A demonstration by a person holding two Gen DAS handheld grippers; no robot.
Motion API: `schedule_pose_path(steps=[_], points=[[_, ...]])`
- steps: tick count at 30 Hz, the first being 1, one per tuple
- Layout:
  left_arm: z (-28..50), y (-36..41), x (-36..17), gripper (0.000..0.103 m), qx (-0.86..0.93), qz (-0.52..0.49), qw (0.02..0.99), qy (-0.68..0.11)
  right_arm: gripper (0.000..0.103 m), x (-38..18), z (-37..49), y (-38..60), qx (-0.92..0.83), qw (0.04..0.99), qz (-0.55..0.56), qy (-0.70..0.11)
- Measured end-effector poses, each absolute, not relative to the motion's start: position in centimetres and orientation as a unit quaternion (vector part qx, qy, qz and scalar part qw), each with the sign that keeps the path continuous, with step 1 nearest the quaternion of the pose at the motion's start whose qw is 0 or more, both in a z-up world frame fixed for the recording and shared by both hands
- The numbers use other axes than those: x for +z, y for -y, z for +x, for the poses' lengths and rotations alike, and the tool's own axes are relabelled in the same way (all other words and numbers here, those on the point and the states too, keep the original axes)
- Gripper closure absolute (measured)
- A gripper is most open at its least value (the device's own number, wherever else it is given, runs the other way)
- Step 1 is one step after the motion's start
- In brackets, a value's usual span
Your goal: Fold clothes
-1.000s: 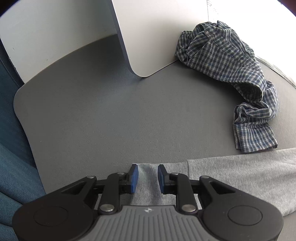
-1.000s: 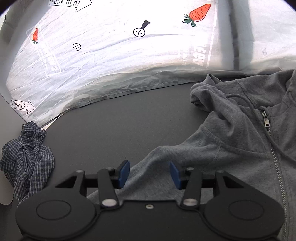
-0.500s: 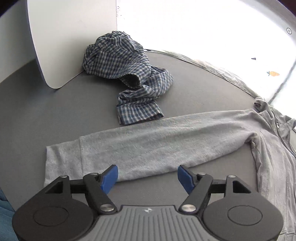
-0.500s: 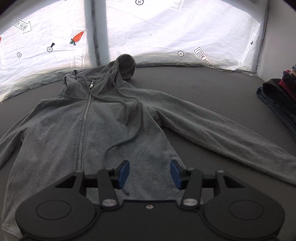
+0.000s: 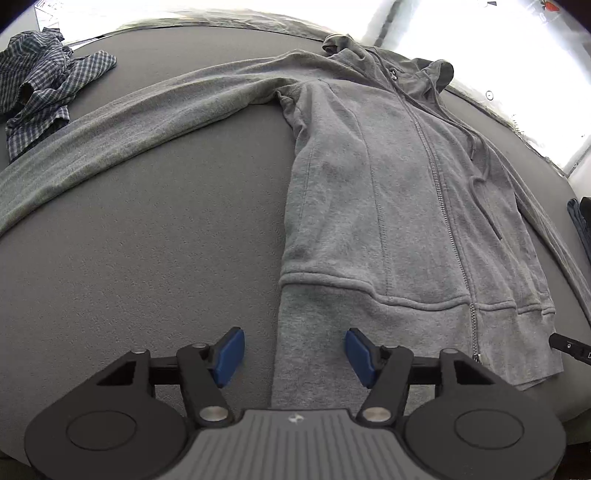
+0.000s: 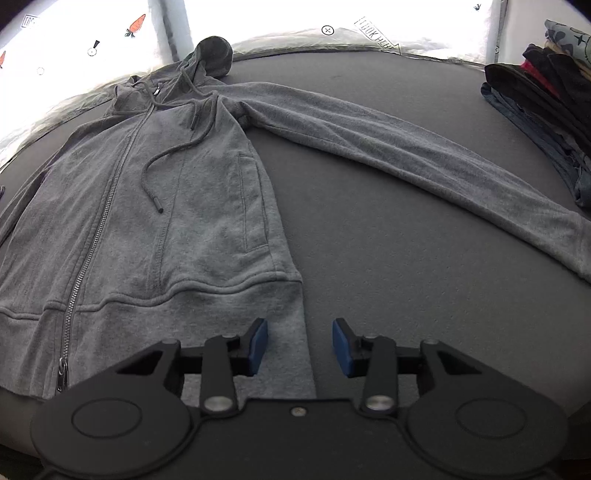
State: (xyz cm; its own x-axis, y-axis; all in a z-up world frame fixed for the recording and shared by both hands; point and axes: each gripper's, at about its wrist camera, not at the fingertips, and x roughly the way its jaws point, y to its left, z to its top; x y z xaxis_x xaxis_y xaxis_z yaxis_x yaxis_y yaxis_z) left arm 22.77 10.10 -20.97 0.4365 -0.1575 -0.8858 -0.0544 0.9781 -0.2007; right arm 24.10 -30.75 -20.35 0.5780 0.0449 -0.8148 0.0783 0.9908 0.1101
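Observation:
A grey zip-up hoodie (image 5: 388, 192) lies flat and face up on the dark grey table (image 5: 147, 240), both sleeves spread outward. My left gripper (image 5: 294, 353) is open over the hem's left corner, with the hoodie's edge between its blue pads. In the right wrist view the hoodie (image 6: 166, 206) fills the left half, and its right sleeve (image 6: 424, 155) stretches toward the right. My right gripper (image 6: 299, 345) is open over the hem's right corner. Neither gripper holds fabric.
A crumpled blue plaid shirt (image 5: 40, 85) lies at the table's far left. A stack of dark folded clothes (image 6: 543, 107) sits at the far right. Bright white sheeting with carrot prints (image 6: 136, 24) runs along the table's far edge.
My left gripper let go of the sleeve cuff, opened wide and swung right to the hoodie's bottom left corner. My right gripper shifted to the bottom right corner and opened a little wider.

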Motion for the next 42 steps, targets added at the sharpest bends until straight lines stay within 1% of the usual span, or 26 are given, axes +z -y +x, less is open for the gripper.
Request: schedule_pose_path(steps=[1,2,7,8,12,15,16,17,18,19,20,21,23,25,26,27,28,30,31,32,33,34,35,36,37,42], points=[[22.4,-10.3,-21.0,0.097,-0.026,-0.115,0.839,-0.530,0.100,-20.5,23.7,31.0,-0.003,0.884,0.069,-0.462],[22.1,-10.5,-21.0,0.100,-0.022,-0.130,0.837,-0.531,0.100,-20.6,23.3,31.3,0.004,0.883,0.071,-0.464],[19.3,-11.3,-19.7,0.101,0.012,-0.147,0.838,-0.525,0.101,-20.9,21.4,32.9,0.041,0.875,0.085,-0.474],[18.7,-11.4,-19.5,0.103,0.015,-0.148,0.838,-0.526,0.101,-20.6,21.1,33.4,0.051,0.874,0.096,-0.473],[16.8,-11.6,-20.4,0.103,0.050,-0.144,0.824,-0.546,0.101,-20.7,20.3,34.4,0.081,0.864,0.116,-0.483],[16.1,-11.9,-20.2,0.103,0.062,-0.164,0.829,-0.532,0.101,-21.5,20.6,34.5,0.082,0.859,0.110,-0.494],[16.1,-11.7,-19.8,0.098,0.059,-0.161,0.834,-0.524,0.101,-21.6,20.7,34.5,0.084,0.859,0.107,-0.494],[16.3,-11.4,-19.6,0.084,0.054,-0.151,0.840,-0.518,0.101,-21.6,20.7,34.4,0.086,0.859,0.104,-0.494],[16.5,-11.1,-19.3,0.074,0.049,-0.141,0.846,-0.512,0.101,-21.6,20.9,34.4,0.087,0.859,0.101,-0.495],[16.7,-10.8,-19.2,0.058,0.043,-0.131,0.849,-0.510,0.101,-21.7,21.0,34.4,0.087,0.858,0.099,-0.496],[17.1,-10.4,-19.2,0.052,0.038,-0.119,0.854,-0.506,0.101,-21.7,21.1,34.4,0.087,0.858,0.097,-0.497],[17.5,-9.9,-19.2,0.051,0.034,-0.105,0.858,-0.501,0.100,-21.8,21.2,34.4,0.087,0.857,0.096,-0.499],[18.3,-9.2,-19.5,0.044,0.030,-0.090,0.860,-0.501,0.099,-22.0,21.5,34.4,0.086,0.855,0.098,-0.502],[19.2,-8.6,-20.1,0.039,0.022,-0.078,0.860,-0.503,0.094,-22.0,21.7,34.4,0.083,0.855,0.098,-0.502],[19.6,-8.4,-20.5,0.039,0.019,-0.077,0.859,-0.506,0.091,-22.0,21.8,34.3,0.081,0.855,0.098,-0.502],[20.0,-8.2,-20.8,0.039,0.015,-0.077,0.858,-0.508,0.080,-22.1,21.9,34.3,0.080,0.856,0.099,-0.502],[20.2,-8.0,-20.9,0.039,0.016,-0.077,0.857,-0.509,0.074,-22.1,21.9,34.2,0.078,0.857,0.099,-0.500],[20.9,-7.6,-21.2,0.041,0.007,-0.077,0.857,-0.510,0.073,-22.1,22.0,33.9,0.074,0.858,0.092,-0.499],[21.0,-7.4,-21.2,0.058,0.003,-0.076,0.858,-0.508,0.073,-22.2,22.0,33.7,0.071,0.859,0.087,-0.499],[21.1,-7.1,-21.2,0.083,0.007,-0.067,0.858,-0.510,0.073,-22.2,22.0,33.5,0.069,0.860,0.082,-0.498],[21.3,-6.9,-21.3,0.091,0.012,-0.056,0.857,-0.512,0.073,-22.2,22.0,33.3,0.067,0.861,0.078,-0.497],[21.2,-6.9,-21.1,0.095,0.009,-0.056,0.858,-0.510,0.072,-22.2,21.9,33.1,0.067,0.863,0.074,-0.495],[21.2,-7.0,-21.0,0.096,0.004,-0.057,0.859,-0.508,0.075,-22.1,21.8,33.0,0.070,0.866,0.066,-0.491],[21.1,-7.2,-20.8,0.096,0.003,-0.064,0.859,-0.508,0.093,-22.1,21.7,32.9,0.078,0.867,0.062,-0.488],[20.9,-7.3,-20.6,0.097,0.002,-0.068,0.858,-0.509,0.101,-22.0,21.6,32.8,0.085,0.867,0.062,-0.488],[19.3,-7.9,-18.8,0.097,-0.012,-0.070,0.857,-0.510,0.102,-20.1,20.1,33.5,0.109,0.869,0.069,-0.477]])
